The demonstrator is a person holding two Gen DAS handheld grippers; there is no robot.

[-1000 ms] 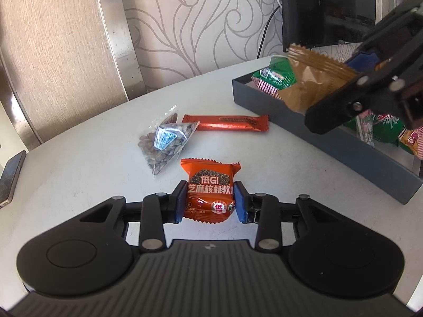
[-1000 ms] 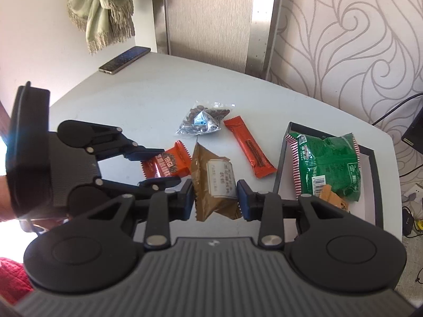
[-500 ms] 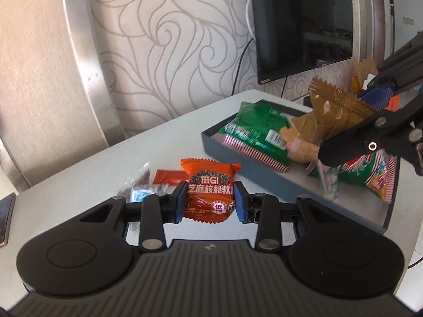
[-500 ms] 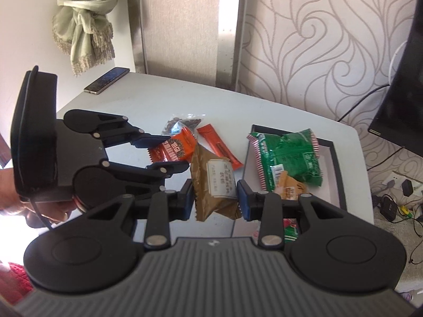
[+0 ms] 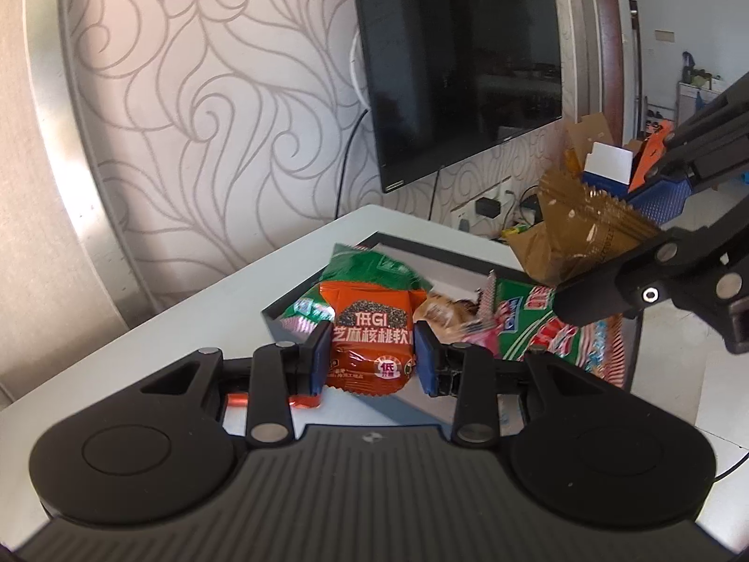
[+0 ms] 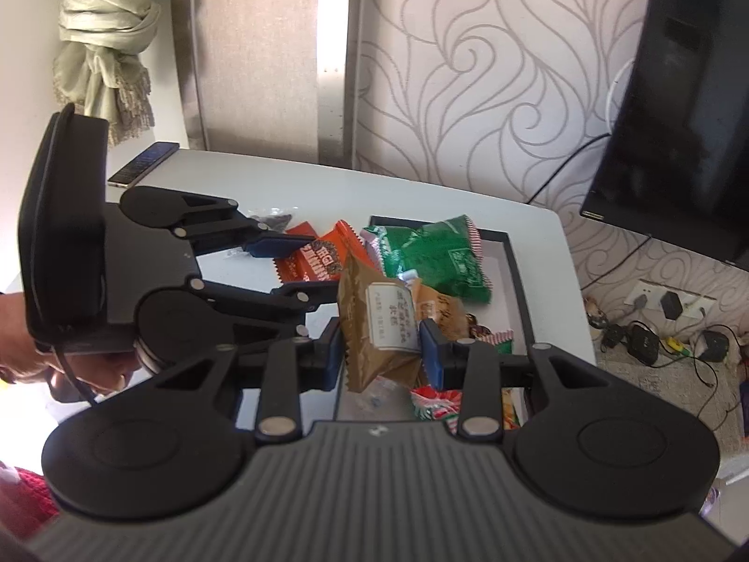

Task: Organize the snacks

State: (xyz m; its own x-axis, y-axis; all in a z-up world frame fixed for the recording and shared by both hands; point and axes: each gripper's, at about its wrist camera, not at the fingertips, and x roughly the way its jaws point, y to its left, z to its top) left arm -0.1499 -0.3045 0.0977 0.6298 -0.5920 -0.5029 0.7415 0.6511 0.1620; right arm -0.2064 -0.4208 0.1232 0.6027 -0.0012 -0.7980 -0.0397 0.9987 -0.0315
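Observation:
My left gripper [image 5: 370, 360] is shut on an orange snack packet [image 5: 370, 332] and holds it in the air at the near edge of the dark tray [image 5: 421, 241]. My right gripper [image 6: 381, 351] is shut on a brown snack packet [image 6: 374, 323] and holds it above the tray [image 6: 515, 276]. The tray holds a green packet [image 6: 435, 253], a tan packet [image 6: 444, 314] and red-and-green packets [image 5: 561, 328]. In the right wrist view the left gripper [image 6: 299, 267] holds the orange packet [image 6: 323, 257] left of the tray. The brown packet [image 5: 580, 239] and the right gripper's fingers [image 5: 608, 290] show in the left wrist view.
The tray sits at the end of a white table [image 6: 327, 187]. A long orange bar [image 5: 299, 402] and a clear bag of dark snacks [image 6: 274, 220] lie on the table. A phone [image 6: 143, 164] lies at the far corner. A wall television [image 5: 458, 56] hangs beyond the table.
Both grippers have carried their packets toward the tray. The orange packet has risen off the table and now hangs at the tray's edge; the brown packet is over the tray.

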